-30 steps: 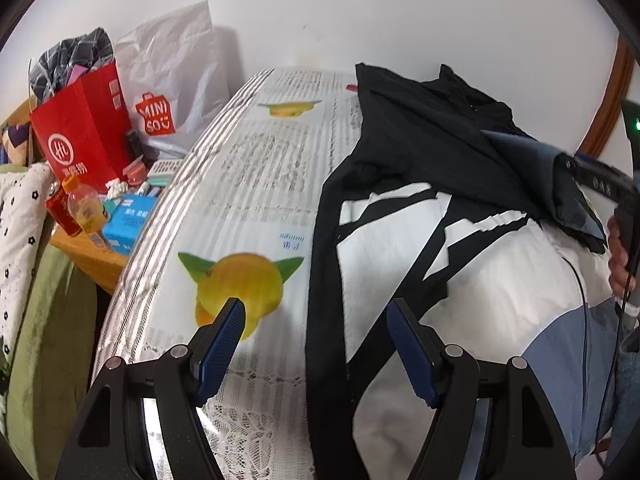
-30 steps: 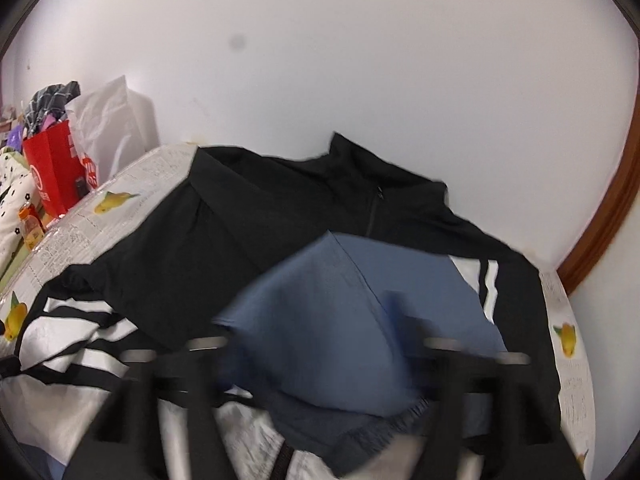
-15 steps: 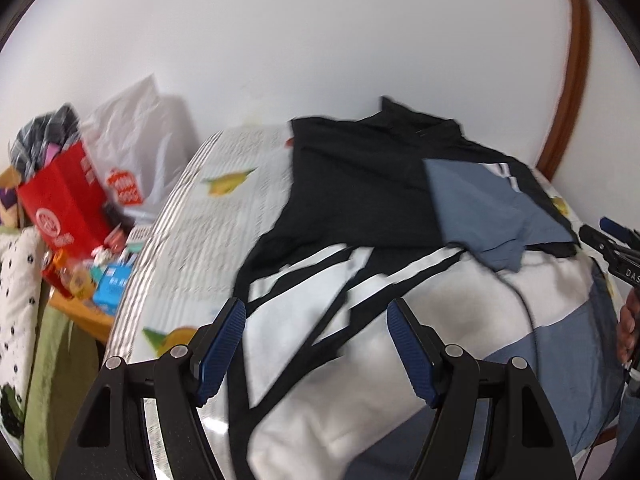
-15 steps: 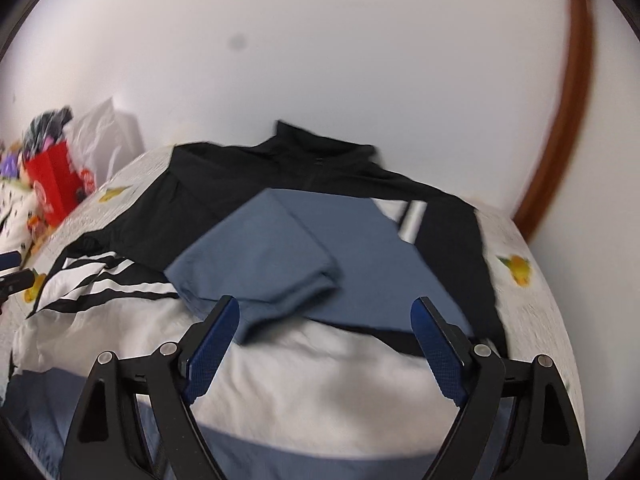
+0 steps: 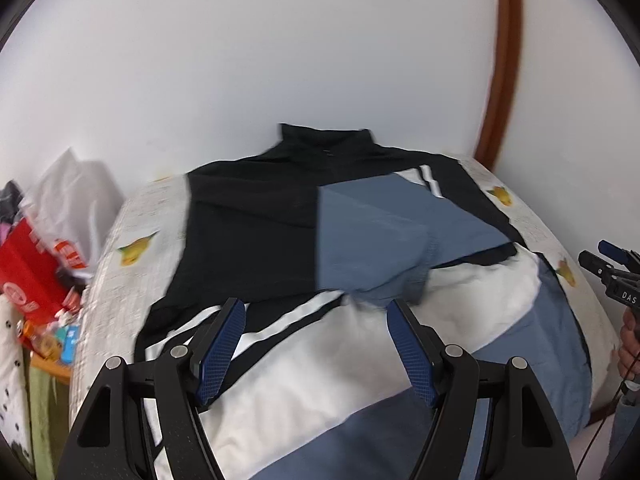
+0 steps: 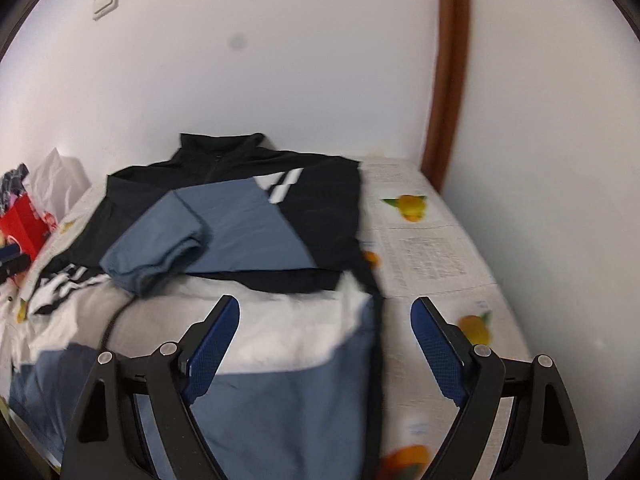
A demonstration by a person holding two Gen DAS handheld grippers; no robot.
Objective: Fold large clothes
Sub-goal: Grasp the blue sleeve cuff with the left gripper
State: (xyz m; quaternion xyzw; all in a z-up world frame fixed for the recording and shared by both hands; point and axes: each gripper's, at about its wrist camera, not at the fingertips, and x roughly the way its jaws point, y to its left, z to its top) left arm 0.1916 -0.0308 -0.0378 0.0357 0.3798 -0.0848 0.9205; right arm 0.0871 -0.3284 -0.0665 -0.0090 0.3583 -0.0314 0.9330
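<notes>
Jacket [image 5: 256,240] in black, white and blue lies spread on the bed [image 6: 432,248], a blue sleeve [image 6: 160,248] folded across its chest, while both the left gripper [image 5: 316,344] and the right gripper [image 6: 326,344] hover spread and empty.

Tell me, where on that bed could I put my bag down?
Two bare strips of bedcover flank the jacket: the wider one on its right, toward the wall corner, and a narrower one on its left. Past that left edge, the bags crowd in.

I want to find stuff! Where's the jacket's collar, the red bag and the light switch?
jacket's collar [image 5: 326,136], left wrist view, middle of the black stand-up collar.
red bag [image 5: 24,276], left wrist view, its red front.
light switch [image 6: 106,0], right wrist view, plate centre.
</notes>
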